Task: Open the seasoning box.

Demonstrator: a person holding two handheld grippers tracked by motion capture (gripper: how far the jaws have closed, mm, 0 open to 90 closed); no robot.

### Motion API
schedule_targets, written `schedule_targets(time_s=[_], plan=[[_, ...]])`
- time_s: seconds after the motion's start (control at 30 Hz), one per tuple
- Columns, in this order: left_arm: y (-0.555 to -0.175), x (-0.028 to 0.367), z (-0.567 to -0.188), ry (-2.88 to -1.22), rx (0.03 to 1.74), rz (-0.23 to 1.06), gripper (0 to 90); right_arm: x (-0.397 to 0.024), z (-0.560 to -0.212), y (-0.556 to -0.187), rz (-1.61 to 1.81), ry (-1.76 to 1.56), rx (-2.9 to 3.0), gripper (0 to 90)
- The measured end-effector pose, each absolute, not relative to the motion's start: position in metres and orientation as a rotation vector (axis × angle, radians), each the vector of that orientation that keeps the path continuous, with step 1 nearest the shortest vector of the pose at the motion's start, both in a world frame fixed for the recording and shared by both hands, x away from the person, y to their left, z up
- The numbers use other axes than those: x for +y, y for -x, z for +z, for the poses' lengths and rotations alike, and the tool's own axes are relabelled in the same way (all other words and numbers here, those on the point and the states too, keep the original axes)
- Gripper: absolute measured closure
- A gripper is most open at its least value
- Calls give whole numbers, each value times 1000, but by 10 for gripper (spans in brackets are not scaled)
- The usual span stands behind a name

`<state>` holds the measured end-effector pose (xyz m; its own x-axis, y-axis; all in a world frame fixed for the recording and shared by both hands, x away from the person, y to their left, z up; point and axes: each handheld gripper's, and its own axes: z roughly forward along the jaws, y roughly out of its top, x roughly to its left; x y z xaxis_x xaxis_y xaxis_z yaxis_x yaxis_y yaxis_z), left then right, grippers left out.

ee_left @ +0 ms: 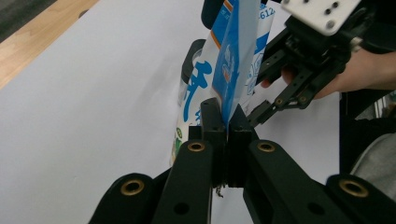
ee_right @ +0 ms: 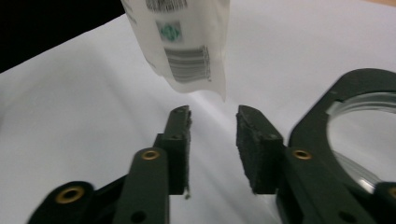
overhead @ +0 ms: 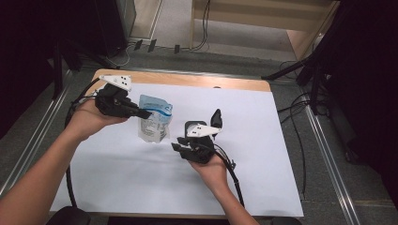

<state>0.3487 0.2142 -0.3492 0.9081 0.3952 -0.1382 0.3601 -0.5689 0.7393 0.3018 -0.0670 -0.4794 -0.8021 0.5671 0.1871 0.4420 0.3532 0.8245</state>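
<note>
A blue-and-white printed pouch (overhead: 154, 123) hangs above the white sheet, its upper edge pinched between the pads of my left gripper (overhead: 143, 113). In the left gripper view the jaws of that gripper (ee_left: 223, 116) are shut on the pouch's blue seam (ee_left: 233, 56). My right gripper (overhead: 177, 143) sits just right of the pouch, low over the sheet. Its jaws (ee_right: 214, 116) stand open with nothing between them. The pouch's pale lower corner with barcodes (ee_right: 187, 51) hangs just beyond the tips, apart from them.
A black ring-shaped frame with a clear lens (ee_right: 359, 116) lies on the white sheet (overhead: 263, 140) beside my right gripper and also appears behind it (overhead: 216, 117). The sheet covers a wooden table (overhead: 187, 79). Cables and dark stands surround the table.
</note>
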Motion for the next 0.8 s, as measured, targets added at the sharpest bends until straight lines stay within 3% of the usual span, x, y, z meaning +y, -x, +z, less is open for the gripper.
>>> schedule_targets(time_s=[0.13, 0.47, 0.8], plan=[[-348, 217, -343, -2218, 543, 45, 900, -60, -482, -302, 1441, -919, 2476, 609], [-344, 211, -335, -2242, 558, 21, 900, -25, -491, -302, 1361, -925, 2410, 424], [-341, 211, -326, -2232, 566, 18, 900, -11, -492, -303, 1365, -948, 2382, 424]])
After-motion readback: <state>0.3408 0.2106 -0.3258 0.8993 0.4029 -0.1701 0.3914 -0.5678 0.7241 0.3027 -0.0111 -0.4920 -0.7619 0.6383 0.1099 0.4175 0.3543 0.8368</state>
